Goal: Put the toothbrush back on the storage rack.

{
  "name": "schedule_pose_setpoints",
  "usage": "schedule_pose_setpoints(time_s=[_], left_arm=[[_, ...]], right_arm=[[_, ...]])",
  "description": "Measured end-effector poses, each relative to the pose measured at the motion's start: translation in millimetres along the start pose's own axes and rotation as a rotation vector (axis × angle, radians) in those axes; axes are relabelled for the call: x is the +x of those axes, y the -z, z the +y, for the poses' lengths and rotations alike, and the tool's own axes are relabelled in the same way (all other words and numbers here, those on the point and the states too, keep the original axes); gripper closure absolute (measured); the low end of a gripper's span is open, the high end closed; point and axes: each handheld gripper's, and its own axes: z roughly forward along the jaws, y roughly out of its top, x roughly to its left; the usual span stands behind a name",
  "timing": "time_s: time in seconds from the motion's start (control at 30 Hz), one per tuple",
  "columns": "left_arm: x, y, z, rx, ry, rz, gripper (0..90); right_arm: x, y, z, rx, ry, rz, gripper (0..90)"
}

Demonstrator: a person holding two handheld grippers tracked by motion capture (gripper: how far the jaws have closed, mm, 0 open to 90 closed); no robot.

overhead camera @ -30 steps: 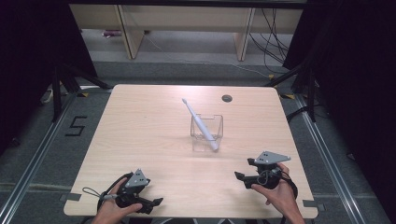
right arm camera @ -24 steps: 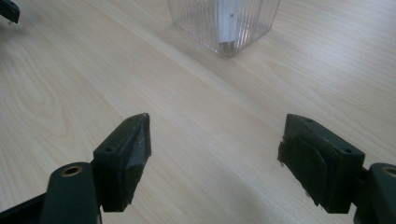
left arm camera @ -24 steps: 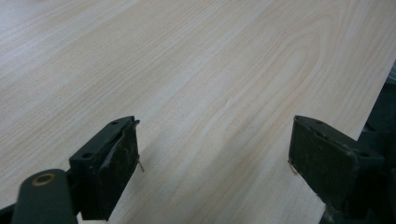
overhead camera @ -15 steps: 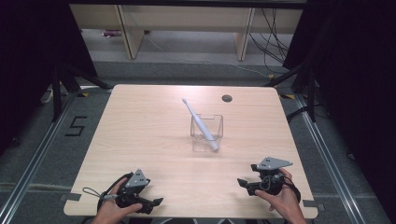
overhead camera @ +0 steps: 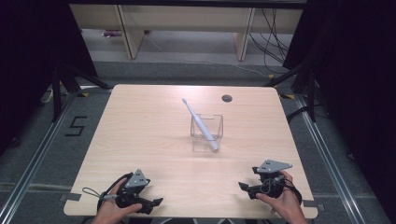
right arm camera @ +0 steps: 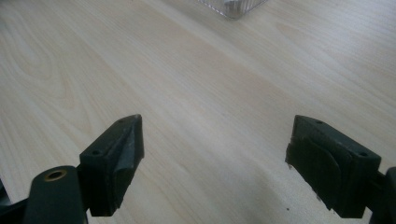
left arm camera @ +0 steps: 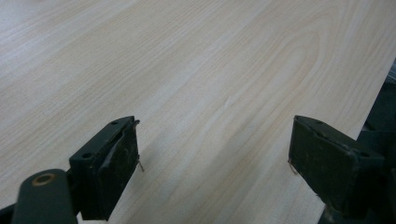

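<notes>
A clear square cup (overhead camera: pixel 206 132) stands near the middle of the wooden table (overhead camera: pixel 140 126). A white toothbrush (overhead camera: pixel 200 123) leans in it, its head sticking out to the upper left. The cup's bottom edge (right arm camera: pixel 231 7) peeks in at the top of the right gripper view. My left gripper (overhead camera: pixel 154 203) rests near the table's front left edge, open, with bare wood between its jaws (left arm camera: pixel 215 163). My right gripper (overhead camera: pixel 246 188) sits near the front right edge, also open and holding nothing (right arm camera: pixel 215 163). Both are well short of the cup.
A small dark round hole (overhead camera: pixel 227 98) lies in the tabletop at the back right. The table's front edge (left arm camera: pixel 378 107) runs close beside the left gripper. Shelving legs and cables (overhead camera: pixel 261 28) stand on the floor behind the table.
My right gripper has drawn back toward the front edge of the table and sunk a little lower. The left gripper, cup and toothbrush have stayed put.
</notes>
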Motion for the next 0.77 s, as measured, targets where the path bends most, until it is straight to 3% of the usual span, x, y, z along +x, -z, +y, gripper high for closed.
schedule_pose_setpoints(time_s=[0.1,0.17,0.2,0.3,0.37,0.47,0.57,0.6,0.7,0.73,0.77], left_arm=[[-0.3,-0.1,0.0,-0.003,0.004,0.0,15.3],[-0.5,-0.1,-0.1,-0.003,0.005,-0.003,15.3],[-0.7,-0.2,-0.2,-0.006,0.008,-0.004,15.3],[-0.6,0.1,-0.2,-0.007,0.008,-0.007,15.3],[-1.2,-0.5,-0.3,-0.013,0.016,-0.008,15.3],[-0.7,0.1,-0.2,-0.004,0.005,-0.008,15.3],[-0.6,-0.5,-0.4,-0.003,0.009,-0.001,15.3],[-0.4,-0.4,-0.3,0.0,0.006,-0.001,15.3],[-0.6,-0.9,-0.4,-0.002,0.009,-0.005,15.3],[-0.2,-0.8,-0.4,0.003,0.005,-0.007,15.3],[0.1,-1.0,-0.5,0.004,0.006,-0.002,15.3]], right_arm=[[-0.9,0.3,-1.1,-0.011,0.022,-0.013,18.7],[-0.3,0.3,-1.8,-0.004,0.011,-0.003,18.8],[2.4,0.7,-3.3,-0.003,-0.017,-0.009,18.9],[0.1,2.3,-4.3,-0.006,0.008,-0.015,18.8],[2.1,2.5,-6.5,0.004,-0.027,-0.011,18.8],[-0.5,1.9,-8.4,0.002,0.003,-0.002,18.8],[1.0,3.6,-9.2,0.009,-0.025,-0.012,18.6],[-1.4,2.3,-9.5,0.0,0.0,-0.003,18.6],[-1.5,1.8,-10.0,0.003,0.0,-0.001,18.6],[2.5,3.1,-10.4,0.017,-0.048,-0.011,18.6],[0.2,2.7,-10.1,0.012,-0.02,-0.013,18.6]])
